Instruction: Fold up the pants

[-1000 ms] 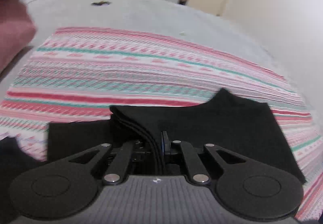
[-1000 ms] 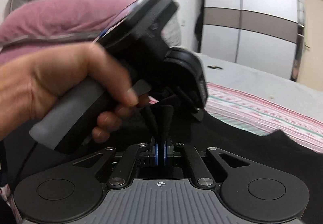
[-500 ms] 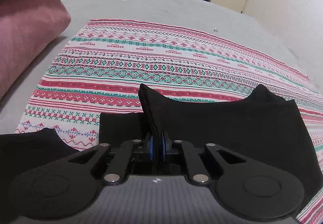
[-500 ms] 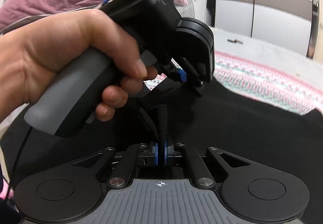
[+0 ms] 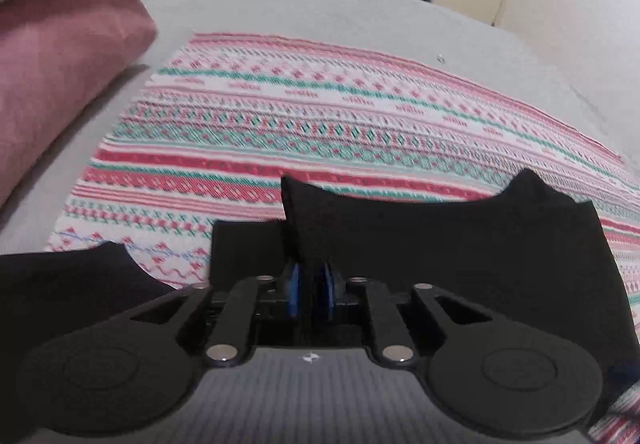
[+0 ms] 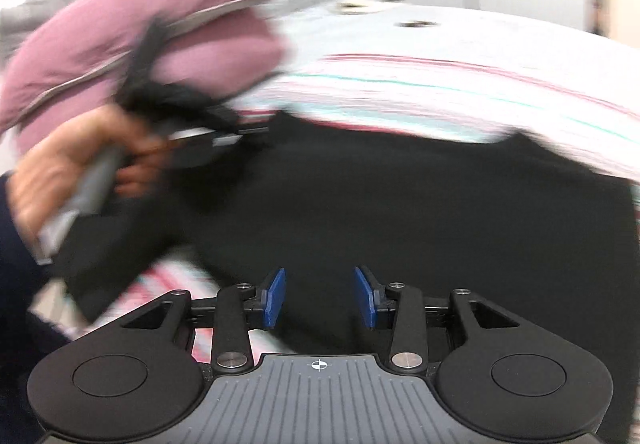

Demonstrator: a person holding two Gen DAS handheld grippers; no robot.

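The black soft cotton pants [image 5: 460, 244] lie folded on the striped red, white and green woven cloth [image 5: 320, 124] near its front edge, their long axis running left to right across the grey bed [image 5: 360, 12]. The left gripper [image 5: 310, 290] has just been opening, with a raised fold of the pants between its blue pads, so I cannot tell if it grips. The right gripper [image 6: 320, 296] has also just been opening; its pads stand apart with nothing between, just above the pants.
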